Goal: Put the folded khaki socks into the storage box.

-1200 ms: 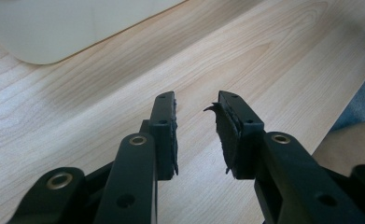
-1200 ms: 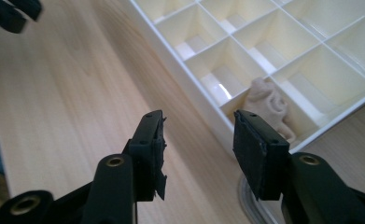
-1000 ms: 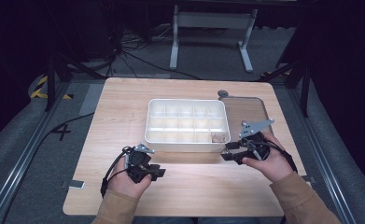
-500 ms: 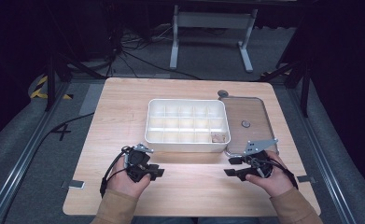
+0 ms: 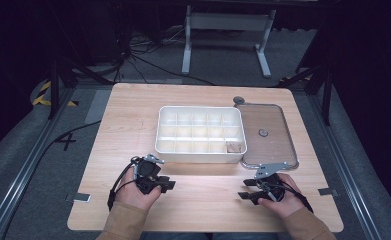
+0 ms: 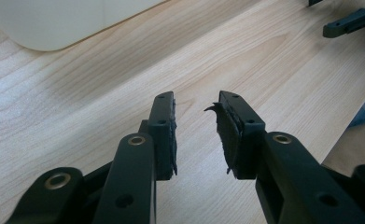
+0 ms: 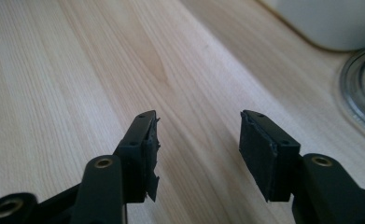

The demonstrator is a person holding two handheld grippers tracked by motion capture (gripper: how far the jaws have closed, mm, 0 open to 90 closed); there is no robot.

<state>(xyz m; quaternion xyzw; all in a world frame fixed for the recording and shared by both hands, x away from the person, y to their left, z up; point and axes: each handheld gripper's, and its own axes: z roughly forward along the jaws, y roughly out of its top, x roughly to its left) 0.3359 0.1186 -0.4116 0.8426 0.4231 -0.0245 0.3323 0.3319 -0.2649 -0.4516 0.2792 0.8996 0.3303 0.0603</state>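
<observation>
Since the earlier frame my right gripper point(image 5: 249, 189) has dropped toward lower right, left gripper point(image 5: 166, 182) parked, both jaws apart and empty; white compartmented plastic tray point(image 5: 201, 152) sits centre, clear lid point(image 5: 266, 134) off beside it, closing seemingly left.

A wooden table point(image 5: 133, 125) bears a white compartment tray point(image 5: 200, 149) beside its clear lid point(image 5: 278, 145).

One white compartment tray point(image 5: 201, 134), one clear lid point(image 5: 266, 134), two handheld grippers: left point(image 5: 159, 183), right point(image 5: 249, 189).
</observation>
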